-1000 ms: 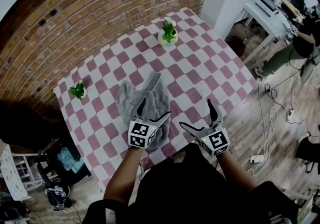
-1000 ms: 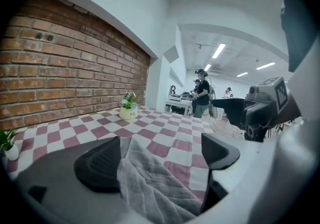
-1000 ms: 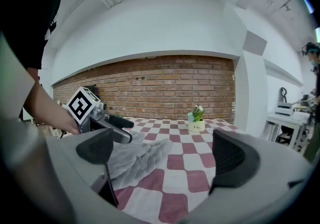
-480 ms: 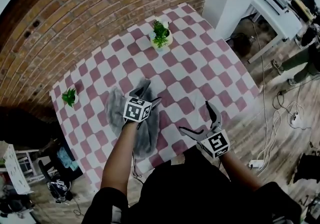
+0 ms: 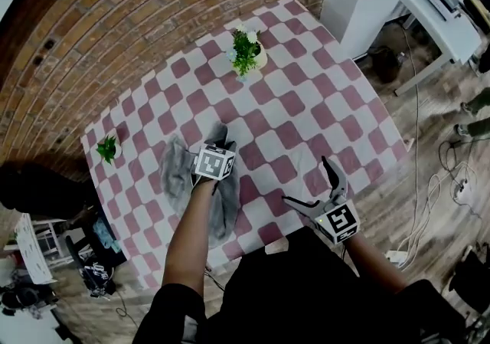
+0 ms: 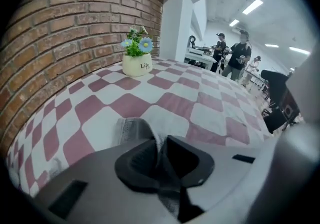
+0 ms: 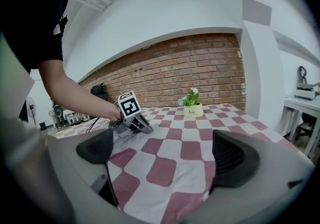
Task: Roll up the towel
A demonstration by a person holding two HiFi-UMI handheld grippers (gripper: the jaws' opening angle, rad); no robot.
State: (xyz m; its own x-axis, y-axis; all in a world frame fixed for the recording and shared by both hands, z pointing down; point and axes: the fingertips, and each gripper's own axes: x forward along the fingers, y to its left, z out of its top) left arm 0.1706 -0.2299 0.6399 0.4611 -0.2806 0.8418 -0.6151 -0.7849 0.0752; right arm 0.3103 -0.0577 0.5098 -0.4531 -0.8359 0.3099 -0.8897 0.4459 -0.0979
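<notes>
The towel point(image 5: 174, 175) lies near-left on the surface point(image 5: 306, 116); a flower pot point(image 5: 246, 53) stands behind it, a small plant point(image 5: 107, 149) left of it.

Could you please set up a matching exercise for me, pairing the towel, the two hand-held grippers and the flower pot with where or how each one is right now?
Things:
1. crumpled grey cloth towel
2. left hand-held gripper
3. right hand-held gripper
4. white ceramic pot of blue flowers

States:
A. jaws wide apart, nothing between them
B. stands upright near the brick wall
C. shut on a fold of fabric
D. lies bunched on the red-and-white chequered tablecloth

Pairs: 1-D, 2-C, 3-A, 4-B. The left hand-held gripper's jaws have just been closing, with the towel between them.
</notes>
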